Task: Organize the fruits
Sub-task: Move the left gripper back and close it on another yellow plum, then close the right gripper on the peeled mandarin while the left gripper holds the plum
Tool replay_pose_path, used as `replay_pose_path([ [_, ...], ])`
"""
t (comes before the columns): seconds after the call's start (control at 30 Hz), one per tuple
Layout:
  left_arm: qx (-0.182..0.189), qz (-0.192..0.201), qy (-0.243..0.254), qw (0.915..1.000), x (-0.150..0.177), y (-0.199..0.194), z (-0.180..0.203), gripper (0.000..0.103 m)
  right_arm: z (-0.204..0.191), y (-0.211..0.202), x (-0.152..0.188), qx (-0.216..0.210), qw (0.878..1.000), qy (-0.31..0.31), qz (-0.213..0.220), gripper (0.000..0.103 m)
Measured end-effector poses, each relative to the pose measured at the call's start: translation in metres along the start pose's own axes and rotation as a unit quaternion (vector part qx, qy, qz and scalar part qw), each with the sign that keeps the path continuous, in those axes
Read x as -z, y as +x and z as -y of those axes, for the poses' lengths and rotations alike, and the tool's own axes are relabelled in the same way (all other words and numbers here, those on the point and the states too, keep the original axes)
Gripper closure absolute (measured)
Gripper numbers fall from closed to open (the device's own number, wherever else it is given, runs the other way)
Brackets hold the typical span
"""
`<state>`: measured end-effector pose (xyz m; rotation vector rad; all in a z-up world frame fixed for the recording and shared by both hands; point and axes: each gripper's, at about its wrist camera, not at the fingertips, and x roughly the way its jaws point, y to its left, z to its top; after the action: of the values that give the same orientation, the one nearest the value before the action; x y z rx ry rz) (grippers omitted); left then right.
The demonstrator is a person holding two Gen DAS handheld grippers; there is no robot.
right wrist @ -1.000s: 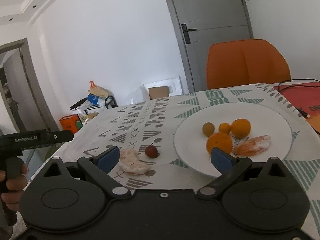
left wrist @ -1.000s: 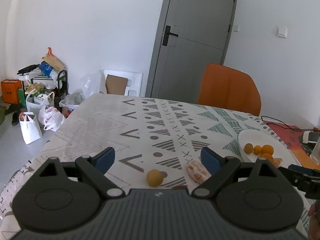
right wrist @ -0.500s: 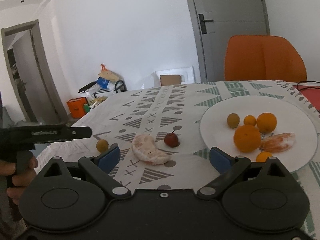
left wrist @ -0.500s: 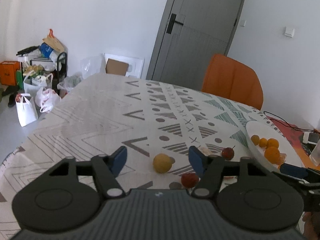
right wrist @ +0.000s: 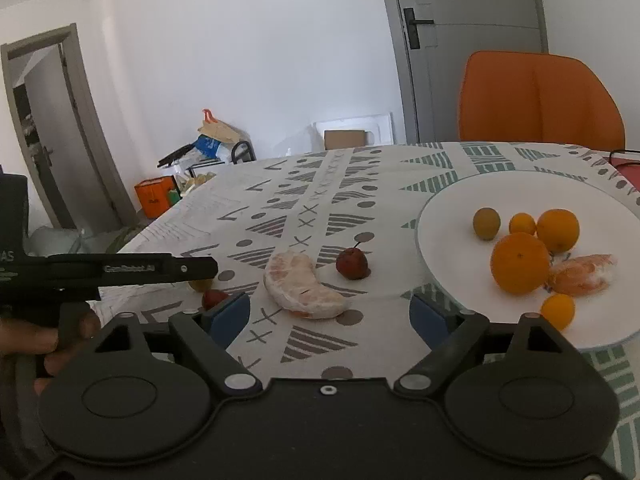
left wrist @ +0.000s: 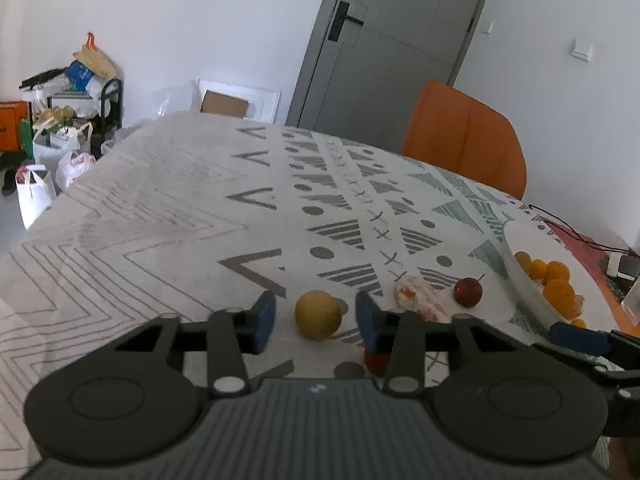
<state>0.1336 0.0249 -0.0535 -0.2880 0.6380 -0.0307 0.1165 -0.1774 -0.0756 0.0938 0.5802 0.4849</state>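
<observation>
In the left wrist view my left gripper hangs low over the patterned tablecloth. Its blue pads are closing on either side of a round yellow fruit, with a small gap still on each side. To the right lie a peeled orange half and a stemmed red fruit. Another red fruit peeks out behind the right finger. My right gripper is open and narrowing. The peeled orange half lies between and just ahead of its pads, untouched. The white plate holds several oranges and an orange segment.
The stemmed red fruit sits between the peeled half and the plate. An orange chair stands behind the table, before a grey door. Bags and a rack crowd the floor at the left. A cable runs beyond the plate.
The left gripper has sunk toward the table and its jaws have narrowed around the yellow fruit. The right gripper has shifted left, from the plate toward the peeled orange half, its jaws slightly narrower.
</observation>
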Motion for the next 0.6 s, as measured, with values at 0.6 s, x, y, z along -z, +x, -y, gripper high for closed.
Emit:
replay_pose_path([
  [0.6, -0.008, 0.015, -0.014, 0.9998, -0.006, -0.019, -0.020, 0.079, -0.016, 0.036, -0.012, -0.014, 0.999, -0.023, -0.026, 0.024],
])
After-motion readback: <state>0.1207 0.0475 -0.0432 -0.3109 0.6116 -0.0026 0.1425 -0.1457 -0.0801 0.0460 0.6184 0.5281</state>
